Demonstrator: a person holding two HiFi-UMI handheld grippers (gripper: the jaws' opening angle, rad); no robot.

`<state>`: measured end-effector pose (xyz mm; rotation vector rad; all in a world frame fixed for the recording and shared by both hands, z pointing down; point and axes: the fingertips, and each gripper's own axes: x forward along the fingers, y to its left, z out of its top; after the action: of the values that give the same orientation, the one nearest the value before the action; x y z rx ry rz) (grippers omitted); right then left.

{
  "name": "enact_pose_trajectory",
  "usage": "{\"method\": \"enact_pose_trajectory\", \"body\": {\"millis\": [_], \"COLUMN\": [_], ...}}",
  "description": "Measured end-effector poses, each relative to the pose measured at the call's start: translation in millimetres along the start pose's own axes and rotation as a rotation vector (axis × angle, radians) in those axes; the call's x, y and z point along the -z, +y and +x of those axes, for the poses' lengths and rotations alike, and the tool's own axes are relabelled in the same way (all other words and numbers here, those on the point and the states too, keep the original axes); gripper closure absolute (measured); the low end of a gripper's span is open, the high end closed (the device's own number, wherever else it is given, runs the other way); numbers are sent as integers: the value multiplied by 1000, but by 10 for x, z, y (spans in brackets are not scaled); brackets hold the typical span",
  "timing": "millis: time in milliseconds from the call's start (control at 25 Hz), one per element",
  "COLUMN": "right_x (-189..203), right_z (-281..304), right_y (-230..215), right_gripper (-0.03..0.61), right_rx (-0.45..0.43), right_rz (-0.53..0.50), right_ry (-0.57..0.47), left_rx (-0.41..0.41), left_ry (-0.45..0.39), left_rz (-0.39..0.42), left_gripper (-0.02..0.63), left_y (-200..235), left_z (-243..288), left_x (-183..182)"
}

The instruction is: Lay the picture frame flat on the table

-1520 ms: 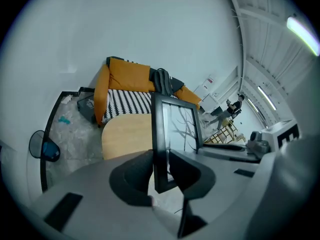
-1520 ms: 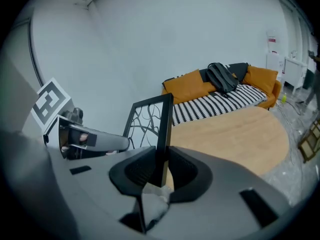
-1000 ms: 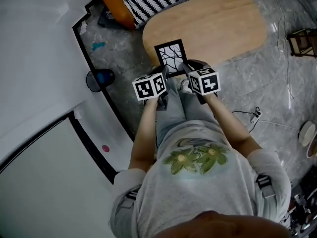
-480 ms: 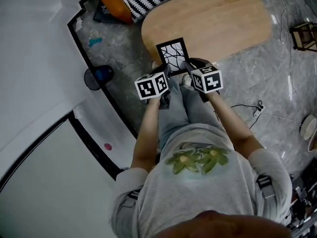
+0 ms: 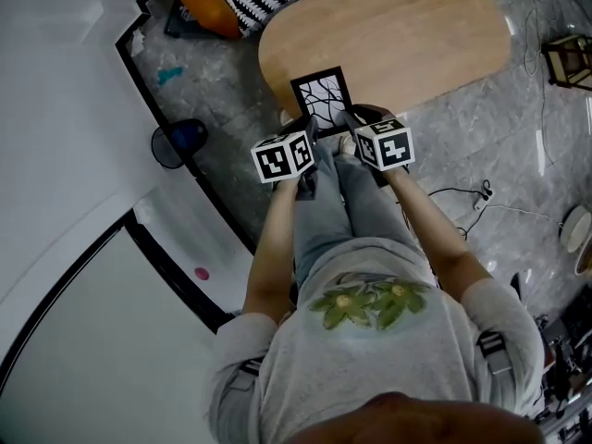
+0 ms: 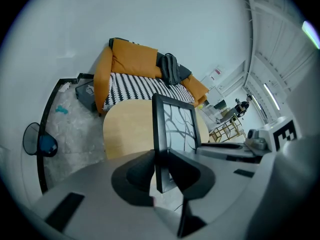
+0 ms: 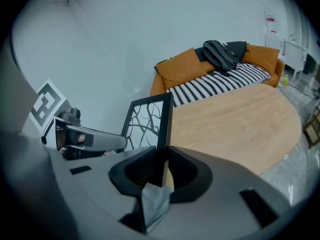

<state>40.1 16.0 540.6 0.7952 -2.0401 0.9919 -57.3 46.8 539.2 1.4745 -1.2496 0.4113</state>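
A black picture frame (image 5: 322,98) with a white picture of dark branches is held upright over the near edge of the oval wooden table (image 5: 407,35). My left gripper (image 5: 309,135) is shut on the frame's left side bar (image 6: 159,134). My right gripper (image 5: 346,126) is shut on the frame's right side bar (image 7: 163,129). In both gripper views the bar sits squeezed between the dark pads (image 6: 140,170) (image 7: 183,169). From the right gripper view the frame (image 7: 147,121) is seen from behind, with the left gripper (image 7: 87,140) beyond it.
An orange sofa (image 7: 220,64) with a striped cover and dark clothing stands behind the table. A dark round fan (image 5: 178,142) sits on the grey stone floor to the left. A cable and plug (image 5: 479,192) lie on the floor at right. A wooden rack (image 5: 569,61) stands far right.
The frame and both grippers have stayed together in the same hold. The view has shifted slightly, so the table sits a little higher in the picture.
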Motion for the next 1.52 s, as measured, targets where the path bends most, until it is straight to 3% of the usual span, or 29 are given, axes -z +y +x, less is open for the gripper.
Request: {"method": "enact_pose_trajectory", "body": {"millis": [840, 1520], "right_x": [302, 606], "right_z": [638, 1298], "right_y": [-317, -650], "right_gripper": [492, 491], "right_rx": [15, 6], "right_rz": [0, 27], "right_ry": [98, 184], "left_rx": [-4, -59], "left_ry": [107, 183], "left_rz": [-98, -80], "left_gripper": [517, 517], "left_y": [418, 799], "left_z": [686, 1311], "left_x": [330, 500]}}
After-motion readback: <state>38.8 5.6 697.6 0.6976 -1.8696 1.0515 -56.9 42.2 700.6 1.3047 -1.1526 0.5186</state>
